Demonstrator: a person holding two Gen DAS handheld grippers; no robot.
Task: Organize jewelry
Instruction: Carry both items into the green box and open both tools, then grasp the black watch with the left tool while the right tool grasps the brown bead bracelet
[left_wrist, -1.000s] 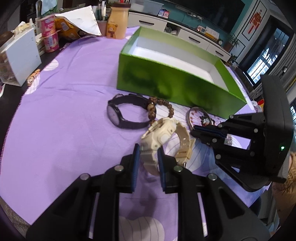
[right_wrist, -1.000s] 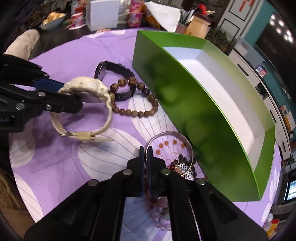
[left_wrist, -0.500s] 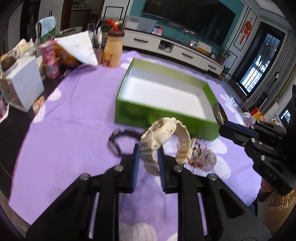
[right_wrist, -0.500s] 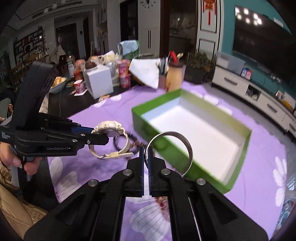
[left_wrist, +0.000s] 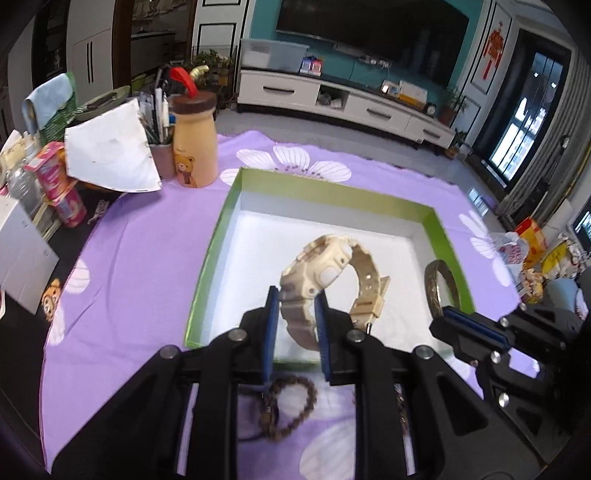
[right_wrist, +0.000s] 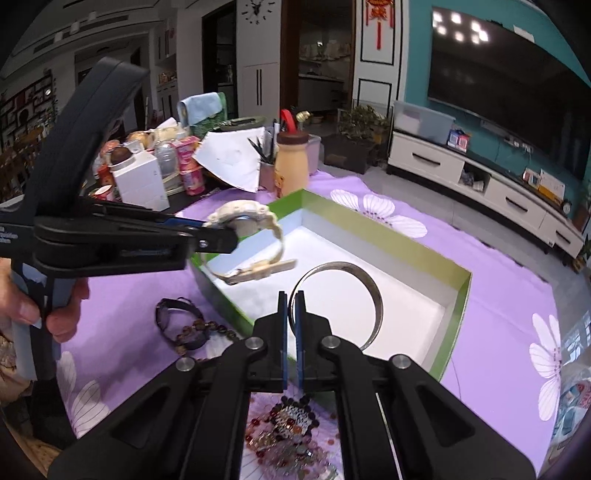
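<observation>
Above the green box (left_wrist: 214, 254), the left hand-held gripper (left_wrist: 295, 325) clamps the cream watch (left_wrist: 325, 266) by its flexible, probably light strap, while the right hand-held gripper (right_wrist: 291, 328) pinches the stiff, likely slippery metal bangle (right_wrist: 369, 291) at its rim.

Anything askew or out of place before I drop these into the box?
Nothing stands out. The cream watch and silver bangle hang over the empty green box; the dark watch and bead bracelet lie on the purple cloth.
</observation>
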